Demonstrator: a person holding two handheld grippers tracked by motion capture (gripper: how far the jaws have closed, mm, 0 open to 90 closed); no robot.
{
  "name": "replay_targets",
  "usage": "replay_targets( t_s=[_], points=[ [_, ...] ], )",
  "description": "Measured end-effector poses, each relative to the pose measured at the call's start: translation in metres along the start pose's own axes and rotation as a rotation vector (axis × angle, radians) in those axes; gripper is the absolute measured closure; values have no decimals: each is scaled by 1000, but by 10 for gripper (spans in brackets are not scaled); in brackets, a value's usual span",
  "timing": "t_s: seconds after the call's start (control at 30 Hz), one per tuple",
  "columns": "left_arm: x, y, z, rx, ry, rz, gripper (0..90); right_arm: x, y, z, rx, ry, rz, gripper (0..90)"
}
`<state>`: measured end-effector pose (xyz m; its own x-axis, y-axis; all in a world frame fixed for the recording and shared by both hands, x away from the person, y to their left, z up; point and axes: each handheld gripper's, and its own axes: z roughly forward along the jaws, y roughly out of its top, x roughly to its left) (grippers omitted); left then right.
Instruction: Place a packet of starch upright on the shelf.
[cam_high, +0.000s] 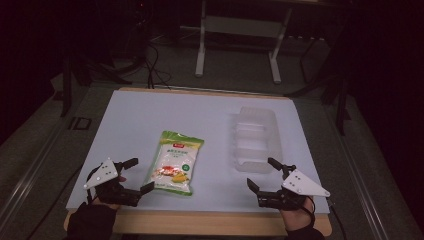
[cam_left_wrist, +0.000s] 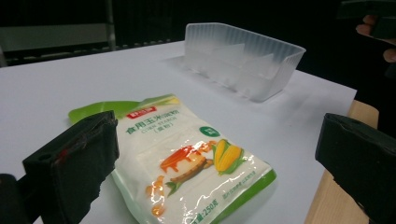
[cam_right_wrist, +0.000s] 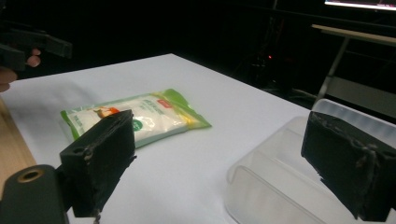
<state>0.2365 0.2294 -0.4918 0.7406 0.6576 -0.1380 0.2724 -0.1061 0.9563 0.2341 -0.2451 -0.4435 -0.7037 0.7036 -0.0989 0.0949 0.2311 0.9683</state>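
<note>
High view: a white worktop (cam_high: 150, 125) carries a green-and-white pouch (cam_high: 175, 162) lying flat near its middle, and a clear plastic tray (cam_high: 256, 140) to the pouch's right, apart from it. The left gripper (cam_high: 136, 176) sits at the near-left edge with its fingers spread apart and empty; the pouch's near end lies just beside the fingers, not between them. The right gripper (cam_high: 263, 173) sits at the near-right edge, fingers likewise spread and empty, close to the tray's near end. Left gripper view: the pouch (cam_left_wrist: 187, 158), printed with corn cobs, lies on the worktop (cam_left_wrist: 70, 88) ahead between the two wide-set black fingers (cam_left_wrist: 70, 163), nearer the left one; whether they touch cannot be told. The tray (cam_left_wrist: 243, 60) stands farther off. Right gripper view: the tray (cam_right_wrist: 275, 186) lies below and between the parted fingers (cam_right_wrist: 100, 158), its near rim blurred; the pouch (cam_right_wrist: 140, 116) lies beyond the left finger, well apart from the tray, and the left gripper (cam_right_wrist: 32, 46) shows at the upper left.
</note>
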Motion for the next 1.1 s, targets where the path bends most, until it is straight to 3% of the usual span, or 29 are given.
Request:
replay_targets(
  t_s=[0.13, 0.3, 0.33, 0.47, 0.57, 0.77, 0.83, 1.0, 1.1],
  points=[
    [-1, 0, 0, 3, -8, 2, 0, -1, 0, 1, 22, 12, 20, 147],
    [-1, 1, 0, 0, -4, 10, 0, 4, 3, 0, 14, -11, -13, 136],
    [0, 2, 0, -4, -14, 2, 0, 7, 3, 1, 26, 21, -14, 125],
    [0, 4, -1, -12, -29, -6, 0, 11, 4, 3, 30, 49, -33, 100],
    [2, 9, -1, -28, -58, -13, 0, 12, 5, 2, 14, 80, -17, 97],
    [3, 19, -1, -37, -74, -1, 0, 14, 8, 1, -1, 86, -31, 97],
    [4, 23, 1, -25, -80, -6, 0, 15, 8, 1, -11, 87, -32, 97],
    [2, 32, 10, 28, -94, 38, 0, 15, 11, 1, -14, 87, -34, 98],
    [3, 37, 15, 40, -102, 58, 0, 15, 12, 0, -12, 95, 0, 97]
  ],
)
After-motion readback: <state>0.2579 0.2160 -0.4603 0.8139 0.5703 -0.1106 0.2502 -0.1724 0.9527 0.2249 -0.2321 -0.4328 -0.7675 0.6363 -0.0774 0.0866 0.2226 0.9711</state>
